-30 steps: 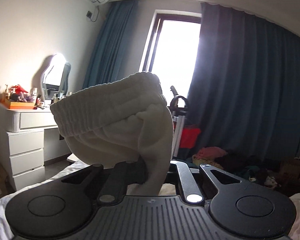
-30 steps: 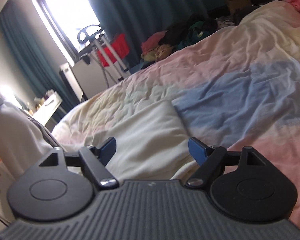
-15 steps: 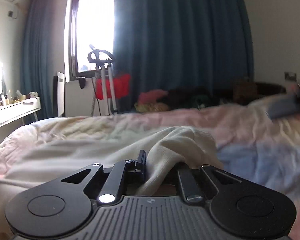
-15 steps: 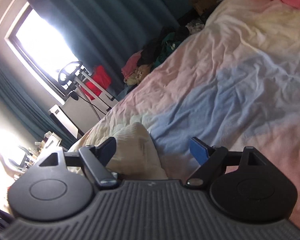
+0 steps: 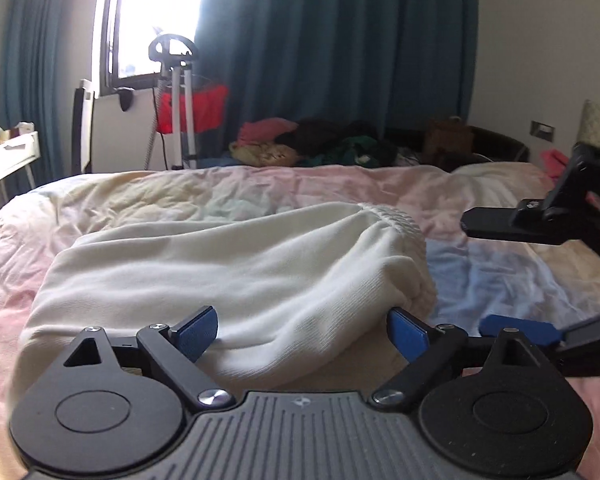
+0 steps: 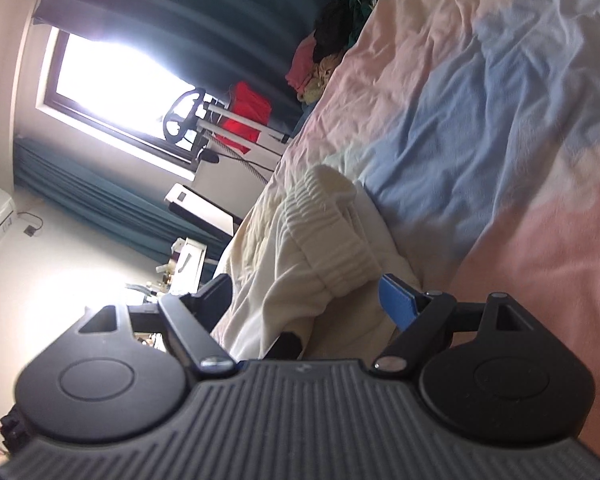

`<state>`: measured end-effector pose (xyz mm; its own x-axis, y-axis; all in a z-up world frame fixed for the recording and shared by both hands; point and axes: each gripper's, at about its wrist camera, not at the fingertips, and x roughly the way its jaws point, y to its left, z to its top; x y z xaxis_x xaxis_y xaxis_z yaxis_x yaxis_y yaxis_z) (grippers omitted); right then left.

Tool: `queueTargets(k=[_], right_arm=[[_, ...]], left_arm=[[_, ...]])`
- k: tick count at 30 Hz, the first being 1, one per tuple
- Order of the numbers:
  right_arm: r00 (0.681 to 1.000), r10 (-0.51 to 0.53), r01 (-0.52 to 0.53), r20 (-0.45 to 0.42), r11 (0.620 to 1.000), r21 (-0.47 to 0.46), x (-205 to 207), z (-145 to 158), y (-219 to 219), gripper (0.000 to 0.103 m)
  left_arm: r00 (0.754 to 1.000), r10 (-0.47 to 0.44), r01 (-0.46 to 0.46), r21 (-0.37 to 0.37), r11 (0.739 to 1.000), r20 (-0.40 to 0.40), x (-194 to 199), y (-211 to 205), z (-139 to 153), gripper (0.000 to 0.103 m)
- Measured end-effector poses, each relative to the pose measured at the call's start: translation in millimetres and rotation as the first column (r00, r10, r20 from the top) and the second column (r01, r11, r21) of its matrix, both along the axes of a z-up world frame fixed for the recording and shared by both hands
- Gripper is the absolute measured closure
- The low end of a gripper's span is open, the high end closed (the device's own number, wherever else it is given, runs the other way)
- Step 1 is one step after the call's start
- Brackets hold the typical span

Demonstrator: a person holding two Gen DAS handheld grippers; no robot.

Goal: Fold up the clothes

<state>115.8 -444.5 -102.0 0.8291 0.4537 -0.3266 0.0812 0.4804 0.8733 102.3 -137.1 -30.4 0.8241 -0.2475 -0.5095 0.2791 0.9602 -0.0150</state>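
Observation:
A folded cream-white garment (image 5: 236, 272) with a ribbed elastic band lies on the bed (image 5: 500, 276). My left gripper (image 5: 302, 330) is open, its blue pads on either side of the garment's near edge, holding nothing. My right gripper (image 6: 306, 298) is open, rolled on its side, with the garment's ribbed band (image 6: 332, 240) between its fingers. The right gripper also shows at the right of the left wrist view (image 5: 540, 276), beside the garment's right end.
The bed has a pink, blue and yellow cover (image 6: 480, 128). A pile of clothes (image 5: 312, 146) lies beyond the far edge. A stand with a red bag (image 5: 188, 108) is by the window. A white dresser (image 5: 4, 156) stands at left.
My left gripper brought the garment down from the air onto the bed and opened, letting it go. My right gripper rolled onto its side and moved in around the ribbed band.

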Motion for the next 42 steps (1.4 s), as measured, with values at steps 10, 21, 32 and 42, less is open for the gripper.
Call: queueTargets(k=[10,21,32,42], right_arm=[[1.0,0.031,-0.03,-0.007,0.998,0.06,9,-19,34,0.021],[1.0,0.001,-0.001,0.008,0.999,-0.051,45,-24,60,0.02],[0.995,-0.063,0.086,0.076,0.932,-0.353,56,8,76,0.064],[0.971,-0.027,0.137,0.238,0.877,-0.46,25,44,81,0.066]], left_arm=[[0.996,0.011,-0.03,0.211,0.977,0.087,-83,86,11,0.001],[0.983,0.002,-0.047,0.238,0.97,0.185,-88,85,-13,0.001],[0.992,-0.028,-0.01,0.3,0.954,0.121,-62,82,-39,0.0],[0.958,0.131,-0.231,0.418,0.878,0.254,-58,88,-47,0.001]])
